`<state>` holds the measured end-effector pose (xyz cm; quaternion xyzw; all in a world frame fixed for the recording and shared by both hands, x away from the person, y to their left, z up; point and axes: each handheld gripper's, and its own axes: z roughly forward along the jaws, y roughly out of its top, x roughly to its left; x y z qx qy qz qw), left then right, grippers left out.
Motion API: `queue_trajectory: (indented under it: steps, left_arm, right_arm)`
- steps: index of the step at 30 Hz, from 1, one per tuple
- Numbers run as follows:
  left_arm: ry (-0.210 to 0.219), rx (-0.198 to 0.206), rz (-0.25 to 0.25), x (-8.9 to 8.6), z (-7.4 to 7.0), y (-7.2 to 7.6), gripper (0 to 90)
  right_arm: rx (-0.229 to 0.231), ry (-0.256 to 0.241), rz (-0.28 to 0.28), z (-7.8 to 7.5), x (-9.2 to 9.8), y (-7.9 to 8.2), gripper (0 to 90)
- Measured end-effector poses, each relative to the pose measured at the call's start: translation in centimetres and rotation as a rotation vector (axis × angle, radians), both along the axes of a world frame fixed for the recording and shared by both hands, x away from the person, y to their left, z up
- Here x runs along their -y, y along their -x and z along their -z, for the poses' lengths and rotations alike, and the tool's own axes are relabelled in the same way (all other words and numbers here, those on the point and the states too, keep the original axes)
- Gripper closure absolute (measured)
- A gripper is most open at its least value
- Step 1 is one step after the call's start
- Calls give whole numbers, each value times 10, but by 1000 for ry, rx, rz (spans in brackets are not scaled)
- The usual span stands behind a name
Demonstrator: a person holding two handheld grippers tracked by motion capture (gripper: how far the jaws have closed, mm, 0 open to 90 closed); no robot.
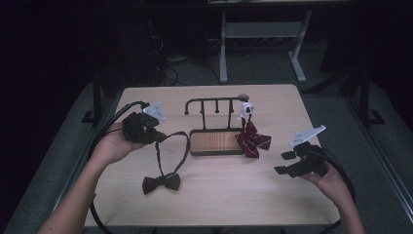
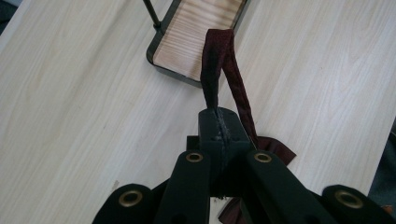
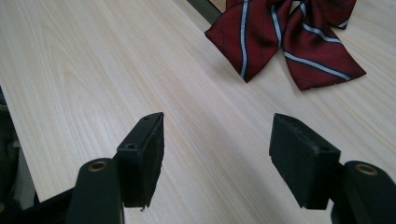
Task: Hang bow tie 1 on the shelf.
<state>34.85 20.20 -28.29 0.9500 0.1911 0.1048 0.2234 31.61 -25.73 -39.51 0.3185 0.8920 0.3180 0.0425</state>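
Observation:
A dark maroon bow tie (image 1: 161, 183) lies on the wooden table, and its neck strap (image 1: 171, 146) loops up toward my left gripper (image 1: 158, 137). That gripper is shut on the strap (image 2: 219, 60), which runs from its jaws toward the rack's tray. A red striped bow tie (image 1: 253, 139) hangs from the right end of a black hook rack (image 1: 214, 103) and rests partly on the table (image 3: 285, 37). My right gripper (image 1: 284, 163) is open above the table at the right, a little short of the striped tie, with nothing between its fingers (image 3: 142, 154).
The rack stands on a black tray with a wooden floor (image 1: 215, 141) at the table's middle (image 2: 196, 42). A white tag (image 1: 246, 108) sits at the rack's right hook. Beyond the table's far edge stand the legs of another table (image 1: 223, 44).

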Motion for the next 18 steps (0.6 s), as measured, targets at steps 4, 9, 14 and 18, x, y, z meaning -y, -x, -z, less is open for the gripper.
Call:
queue_trajectory:
  steps: [4,9,14,18]
  left_arm:
    - [-3,6,2,3,-6,-1,900]
    - [-7,19,2,6,-11,-4,900]
    - [-11,23,-10,7,-15,-10,900]
    - [-4,18,-17,7,-18,-15,900]
  right_arm:
    - [-2,0,2,0,-1,0,351]
    - [-3,2,0,0,0,0,351]
    - [2,0,-2,0,0,0,351]
    - [2,-1,-2,1,0,0,351]
